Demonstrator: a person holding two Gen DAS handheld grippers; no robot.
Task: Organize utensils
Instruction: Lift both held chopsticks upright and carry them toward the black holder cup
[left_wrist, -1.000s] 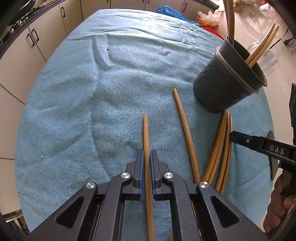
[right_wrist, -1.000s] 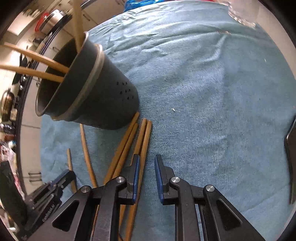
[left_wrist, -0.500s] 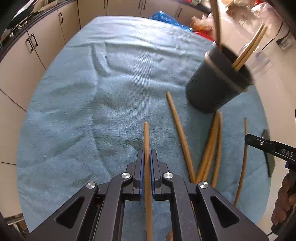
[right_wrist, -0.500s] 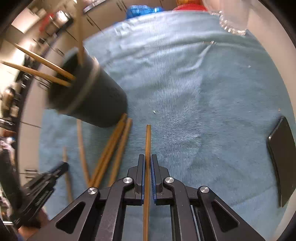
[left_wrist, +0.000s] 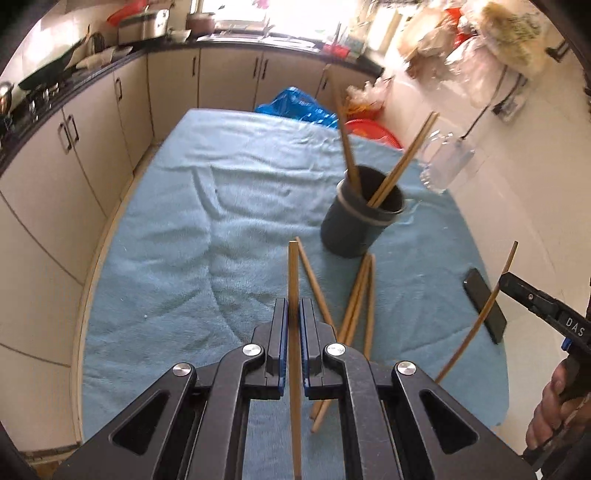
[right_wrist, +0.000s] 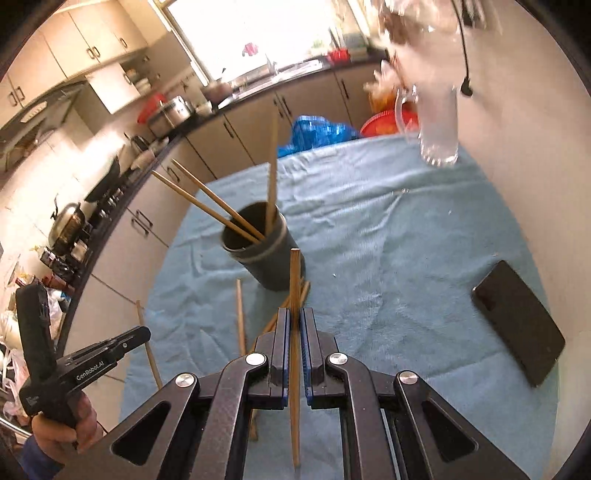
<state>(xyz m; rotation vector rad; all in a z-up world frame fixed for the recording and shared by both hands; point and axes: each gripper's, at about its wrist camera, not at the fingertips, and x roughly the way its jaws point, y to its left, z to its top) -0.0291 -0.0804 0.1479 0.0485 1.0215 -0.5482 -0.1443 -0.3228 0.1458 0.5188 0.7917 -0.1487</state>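
My left gripper (left_wrist: 292, 310) is shut on a wooden chopstick (left_wrist: 293, 273) and holds it above the blue towel. My right gripper (right_wrist: 294, 319) is shut on another chopstick (right_wrist: 294, 280), also lifted; it shows at the right of the left wrist view (left_wrist: 480, 321). The dark utensil holder (left_wrist: 356, 225) stands upright ahead with three chopsticks (left_wrist: 400, 162) in it; it also shows in the right wrist view (right_wrist: 271, 254). Several loose chopsticks (left_wrist: 360, 291) lie on the towel in front of the holder.
A blue towel (left_wrist: 184, 229) covers the table. A black phone (right_wrist: 517, 321) lies at the right edge. A clear glass jug (right_wrist: 437, 122) stands at the far right. Kitchen cabinets (left_wrist: 92, 122) run along the left and back.
Both grippers have risen well above the towel, each carrying its chopstick. The holder now looks farther and lower in both views.
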